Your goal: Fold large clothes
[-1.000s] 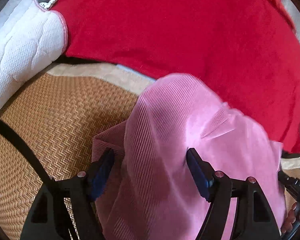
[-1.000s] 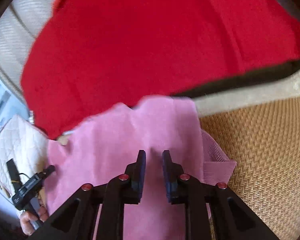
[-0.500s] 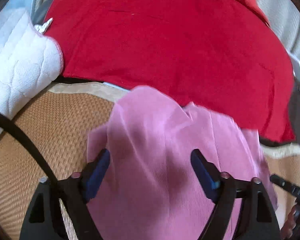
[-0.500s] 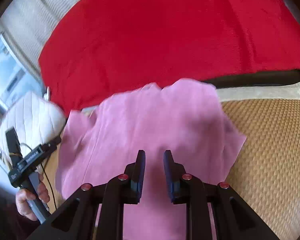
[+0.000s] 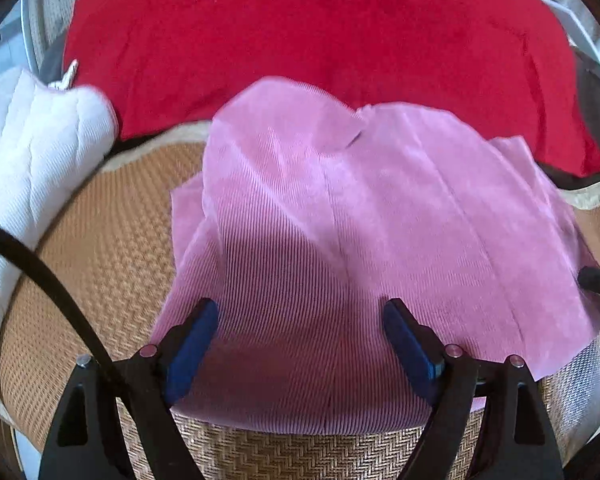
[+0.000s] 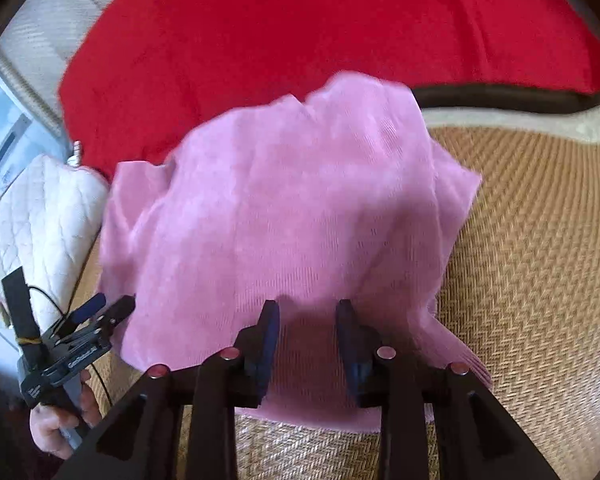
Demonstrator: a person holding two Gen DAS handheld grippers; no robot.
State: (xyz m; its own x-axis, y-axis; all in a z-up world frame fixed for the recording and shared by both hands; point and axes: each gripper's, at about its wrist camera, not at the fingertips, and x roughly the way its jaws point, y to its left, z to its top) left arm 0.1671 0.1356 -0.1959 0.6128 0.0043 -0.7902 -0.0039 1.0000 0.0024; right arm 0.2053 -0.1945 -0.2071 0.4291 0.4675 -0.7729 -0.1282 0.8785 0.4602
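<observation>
- Blue-padded fingers of the left gripper (image 5: 300,320) stand wide apart over the near part of the pink ribbed garment (image 5: 360,220), clamping nothing.
- Right gripper (image 6: 307,320) has its fingers parted too, with a narrower gap, above the garment's near edge; no cloth sits between them.
- Pink garment lies rumpled in layers on the woven straw mat (image 5: 112,240), its far edge at 12 o'clock reaching toward the red cloth (image 5: 320,28).
- Seen from the right wrist, the left gripper (image 6: 104,308) is at 8 o'clock, just beside the garment's edge, held by a hand (image 6: 60,424).
- White quilted cushion (image 5: 32,148) rests at 9 o'clock, well clear of the garment.
</observation>
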